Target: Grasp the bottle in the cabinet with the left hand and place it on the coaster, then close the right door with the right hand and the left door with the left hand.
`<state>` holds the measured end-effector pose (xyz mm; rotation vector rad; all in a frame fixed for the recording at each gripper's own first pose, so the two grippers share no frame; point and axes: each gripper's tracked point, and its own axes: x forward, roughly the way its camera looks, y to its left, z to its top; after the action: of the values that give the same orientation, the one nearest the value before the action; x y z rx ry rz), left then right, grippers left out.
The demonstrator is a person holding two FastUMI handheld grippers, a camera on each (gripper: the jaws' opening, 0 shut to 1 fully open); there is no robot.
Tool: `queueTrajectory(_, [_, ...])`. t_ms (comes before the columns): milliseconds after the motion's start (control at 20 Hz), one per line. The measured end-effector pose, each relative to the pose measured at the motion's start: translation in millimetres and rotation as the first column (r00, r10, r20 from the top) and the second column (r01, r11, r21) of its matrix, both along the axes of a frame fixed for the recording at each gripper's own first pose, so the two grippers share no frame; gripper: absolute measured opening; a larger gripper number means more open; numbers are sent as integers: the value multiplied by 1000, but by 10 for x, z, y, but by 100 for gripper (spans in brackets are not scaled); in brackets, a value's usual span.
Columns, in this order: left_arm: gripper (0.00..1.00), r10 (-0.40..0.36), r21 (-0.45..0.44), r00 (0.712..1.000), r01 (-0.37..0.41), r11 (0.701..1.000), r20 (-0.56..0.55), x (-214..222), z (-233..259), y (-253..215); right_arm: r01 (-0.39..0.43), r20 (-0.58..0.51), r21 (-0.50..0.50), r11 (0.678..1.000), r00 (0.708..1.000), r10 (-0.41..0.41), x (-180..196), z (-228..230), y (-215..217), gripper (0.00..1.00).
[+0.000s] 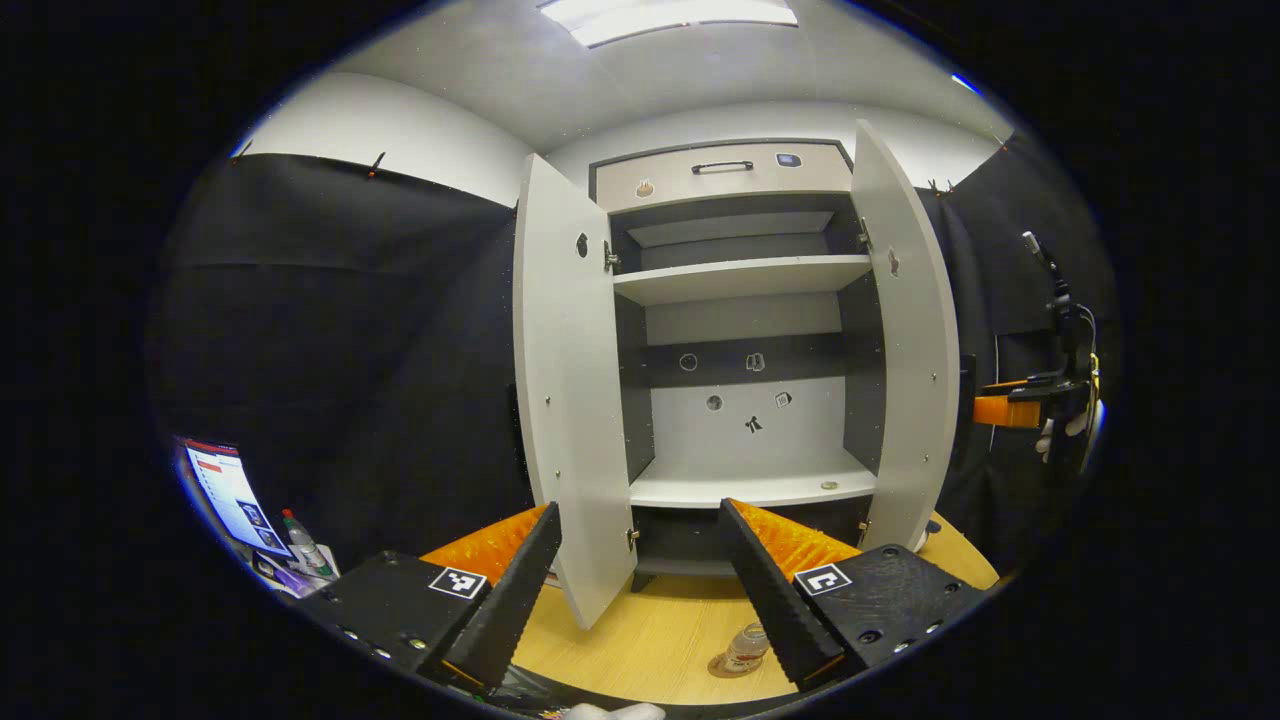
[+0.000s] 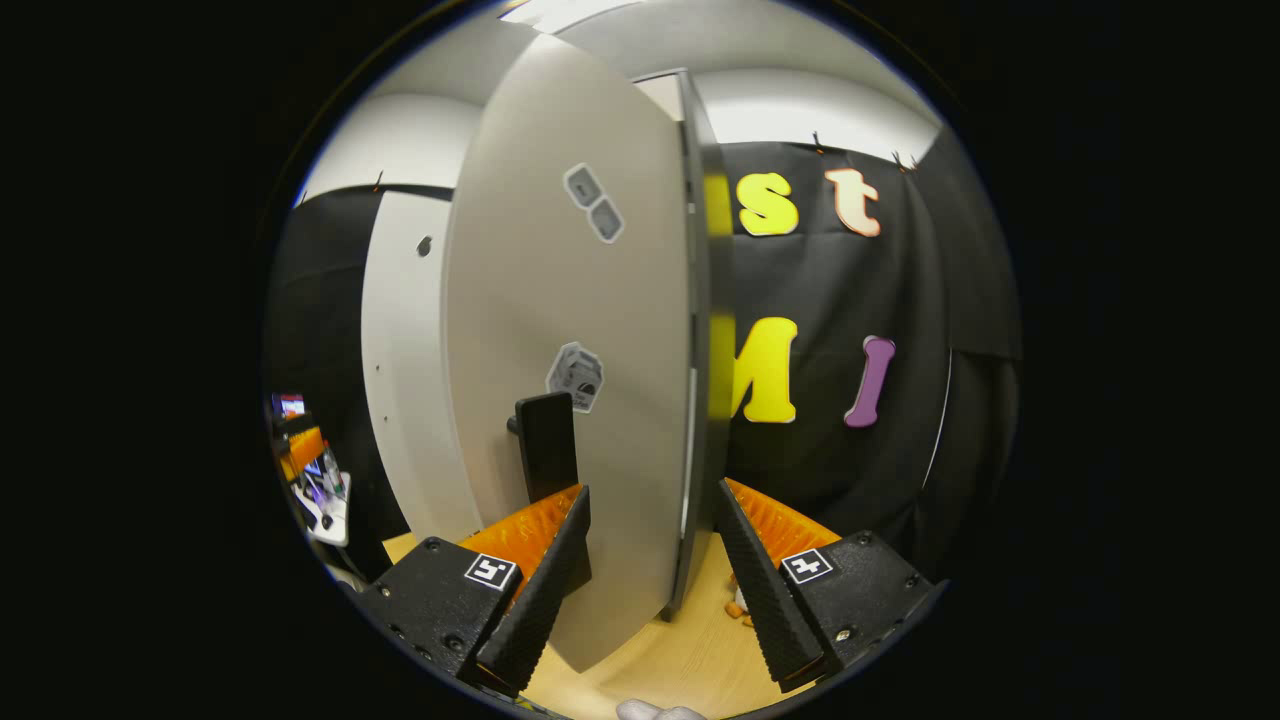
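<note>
A white cabinet [image 1: 740, 300] stands open at the centre of the left gripper view, its left door [image 1: 565, 400] and right door [image 1: 905, 330] both swung wide and its shelves bare. At the bottom of that frame the left gripper [image 1: 640, 600] is released, its black fingers [image 1: 515, 590] spread apart and holding nothing, hanging above a wooden desk [image 1: 640, 640]. Between those fingers, low in the frame and a little right of centre, the bottle [image 1: 747, 645] stands upright on the round coaster [image 1: 725, 667] on the desk, in front of the cabinet. At the right edge of the same frame the right gripper [image 1: 1005, 410] shows small and orange beyond the right door's outer face, held by a gloved hand [image 1: 1060, 430]; whether it touches the door cannot be told from here. A screen [image 1: 230, 495] glows at the lower left edge. In the right gripper view the right door [image 2: 570, 350] fills the centre, seen from its outer face with stickers and a dark handle [image 2: 546, 445] on it, its edge running down between the right gripper's [image 2: 650, 590] fingers [image 2: 540, 590], which are spread and released, not pressing on the panel. The left door [image 2: 405, 380] stands farther off at the left of that frame, and the desk [image 2: 690, 650] shows pale below the fingers.
</note>
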<state>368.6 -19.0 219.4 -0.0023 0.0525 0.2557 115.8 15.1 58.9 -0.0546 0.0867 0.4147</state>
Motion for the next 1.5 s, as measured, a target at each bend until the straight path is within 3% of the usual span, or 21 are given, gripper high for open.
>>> queueTrajectory(650, [95, 71, 44, 997, -71, 997, -1, -230, 103, 150, -137, -80, 53, 989, 987, 141, 360, -303, 1070, 81])
queueTrajectory(1050, [95, 69, 34, 998, -69, 997, 7, -220, 88, 357, -68, -45, 60, 996, 996, 70, 215, -177, 857, 81])
queueTrajectory(1250, [96, 15, 30, 1000, -15, 999, 13, -73, 78, 414, -28, -30, 82, 996, 999, 31, -34, -51, 705, 77])
queueTrajectory(1300, [96, -1, 29, 1000, 1, 1000, 14, -24, 68, 430, -14, -23, 85, 996, 1000, 16, -112, -29, 671, 81])
queueTrajectory(1500, [96, -75, 31, 997, 74, 997, 31, 166, 82, 470, 58, -1, 84, 995, 998, -58, -405, 16, 515, 80])
